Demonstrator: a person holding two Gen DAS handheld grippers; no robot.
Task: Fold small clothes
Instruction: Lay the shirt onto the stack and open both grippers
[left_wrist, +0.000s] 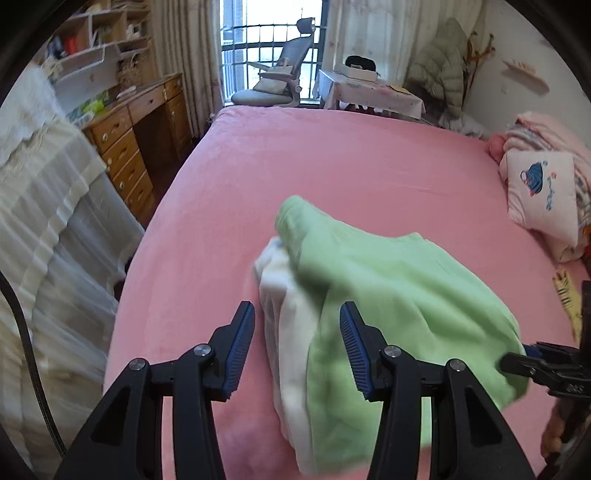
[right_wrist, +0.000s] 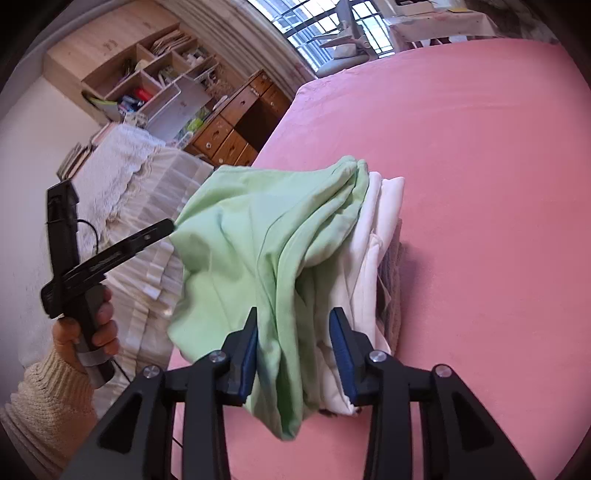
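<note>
Pink bedsheet (left_wrist: 332, 155) carried a green garment (left_wrist: 388, 280) draped over folded white clothes (left_wrist: 288, 317); left gripper (left_wrist: 297, 349) stood partly open, gripping nothing; right gripper (right_wrist: 293, 354) stood partly open astride the green cloth.

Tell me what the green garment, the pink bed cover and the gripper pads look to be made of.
Green garment: soft matte knit, probably cotton jersey; it drapes in loose folds. Pink bed cover: likely plush fleece or velvet, with a faint napped sheen. Blue pads on the left gripper: ribbed, apparently rubber or soft plastic, set in black hard-plastic fingers.
</note>
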